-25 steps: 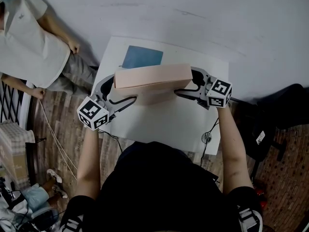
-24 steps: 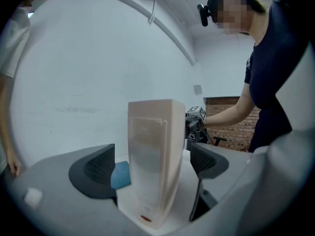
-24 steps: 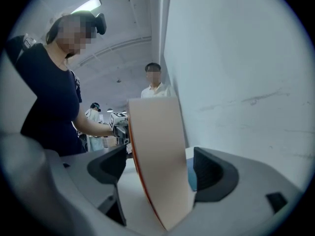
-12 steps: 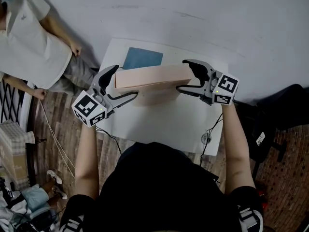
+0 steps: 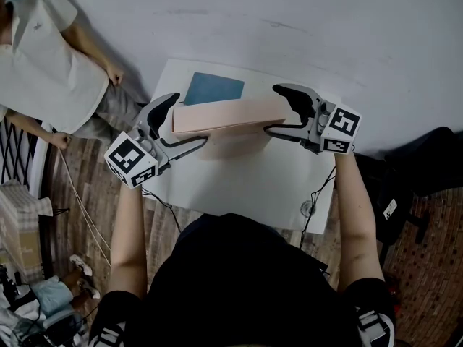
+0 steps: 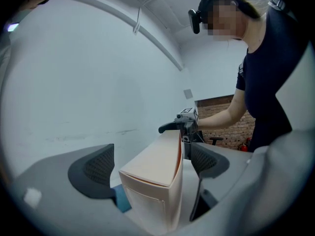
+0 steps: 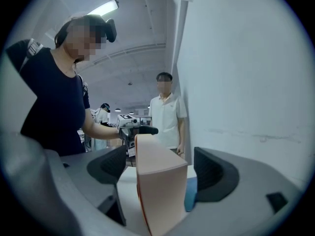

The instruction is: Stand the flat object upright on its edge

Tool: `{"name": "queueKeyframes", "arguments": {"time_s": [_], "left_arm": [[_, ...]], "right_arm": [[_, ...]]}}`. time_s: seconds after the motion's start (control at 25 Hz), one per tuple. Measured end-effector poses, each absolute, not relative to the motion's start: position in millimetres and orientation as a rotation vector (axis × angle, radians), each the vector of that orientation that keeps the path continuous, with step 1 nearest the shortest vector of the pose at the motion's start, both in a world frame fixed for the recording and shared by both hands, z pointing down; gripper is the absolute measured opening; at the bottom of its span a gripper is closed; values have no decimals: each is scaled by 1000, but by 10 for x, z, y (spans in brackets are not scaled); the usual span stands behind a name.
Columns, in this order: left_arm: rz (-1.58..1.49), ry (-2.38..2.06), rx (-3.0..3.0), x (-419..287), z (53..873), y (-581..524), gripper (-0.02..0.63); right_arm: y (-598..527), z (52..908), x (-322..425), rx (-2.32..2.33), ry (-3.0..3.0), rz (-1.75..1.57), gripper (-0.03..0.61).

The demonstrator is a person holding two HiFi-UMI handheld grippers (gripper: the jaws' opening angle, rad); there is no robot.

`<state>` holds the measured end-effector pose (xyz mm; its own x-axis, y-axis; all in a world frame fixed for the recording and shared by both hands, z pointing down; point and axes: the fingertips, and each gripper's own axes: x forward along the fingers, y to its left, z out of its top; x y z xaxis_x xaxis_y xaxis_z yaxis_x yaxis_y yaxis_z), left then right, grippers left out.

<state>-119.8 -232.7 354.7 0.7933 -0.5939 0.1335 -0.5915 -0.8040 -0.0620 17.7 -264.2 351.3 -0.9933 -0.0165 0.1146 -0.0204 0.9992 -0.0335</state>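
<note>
A flat pink box [image 5: 228,114] stands upright on its long edge on the white table [image 5: 253,179]. My left gripper [image 5: 189,118] is open at the box's left end, its jaws spread on either side of it with gaps. At the right end, my right gripper [image 5: 272,108] is open in the same way. In the left gripper view the box [image 6: 157,181] rises between the pads [image 6: 96,171], with the right gripper [image 6: 184,124] beyond it. In the right gripper view the box [image 7: 160,191] fills the middle, and the left gripper [image 7: 130,129] sits at its far end.
A blue sheet [image 5: 213,89] lies flat on the table behind the box, near the white wall [image 5: 325,27]. A person in a white shirt [image 5: 43,56] stands left of the table. A cable and round part [image 5: 309,207] lie at the table's front right corner.
Both grippers were closed on the ends of the box one second ago. They have since opened wide and drawn slightly outward. The box stays upright on its own.
</note>
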Motion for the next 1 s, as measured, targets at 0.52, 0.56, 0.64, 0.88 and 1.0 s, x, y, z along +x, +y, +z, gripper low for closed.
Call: {"name": "queueKeyframes", "arguments": {"time_s": [0.52,0.56,0.64,0.88,1.0], "left_arm": [[-213,965,-2946,-1112,3343,-2346,469],[-207,961,-2945,-1105,3322,-2338,469],[-199,954,-2942,-1093,3285,-2322,469],[-214,939,-2929,-1040,3224,-2267,469],[-225,944,-2925,-1035,3224,-2268,470]], "right_arm": [[-2633,3354,123,-21,-3024,-1,388],[-2622,3339,118,-27,-3025,-5,388],[-2608,3312,109,-36,-3028,-15,388],[-2568,3265,123,-62,-3028,-35,388],[-2561,3266,118,-74,-3022,-44,388]]}}
